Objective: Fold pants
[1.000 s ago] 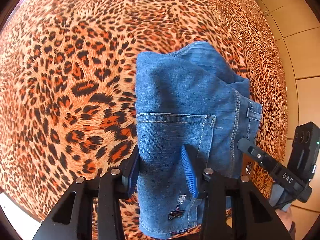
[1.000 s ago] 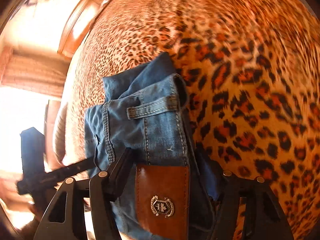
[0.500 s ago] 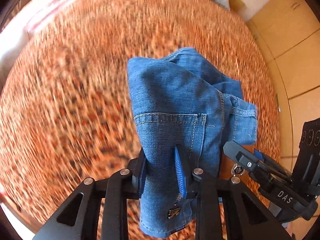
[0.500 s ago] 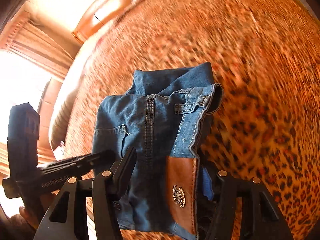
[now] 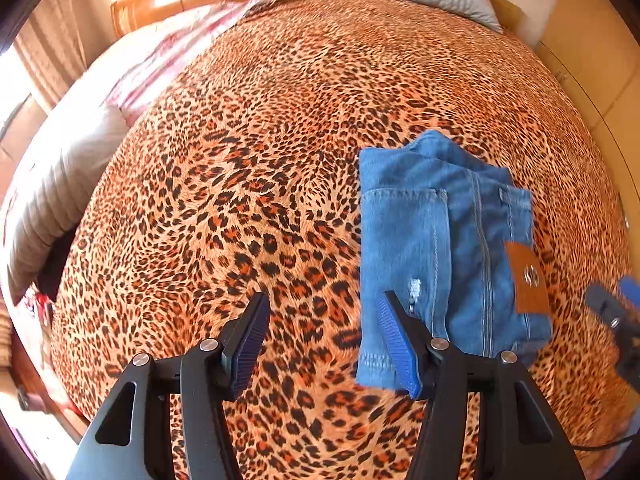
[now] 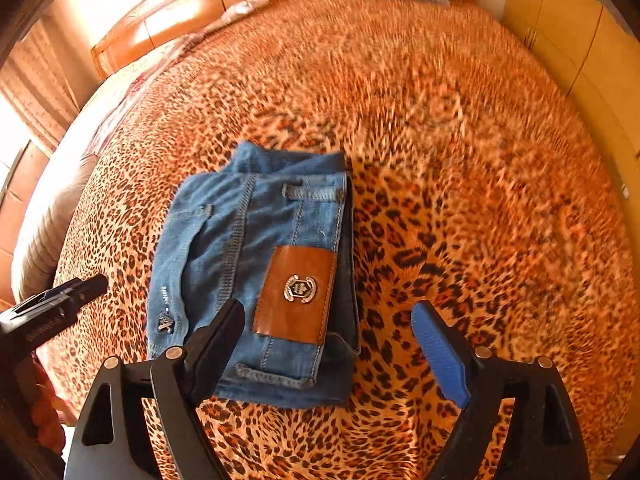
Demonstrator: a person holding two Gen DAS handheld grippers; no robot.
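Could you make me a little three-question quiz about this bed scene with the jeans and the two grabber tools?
1. True or false: the folded jeans are clamped between the right gripper fingers.
2. What lies under the jeans?
A. a leopard-print bedspread
B. a wooden table
C. a plain white sheet
3. Fill in: the brown leather patch on the waistband carries a small metal ____.

Key:
1. False. Both the right gripper and the left gripper are opening and hold nothing; the jeans lie on the bed.
2. A
3. Emblem
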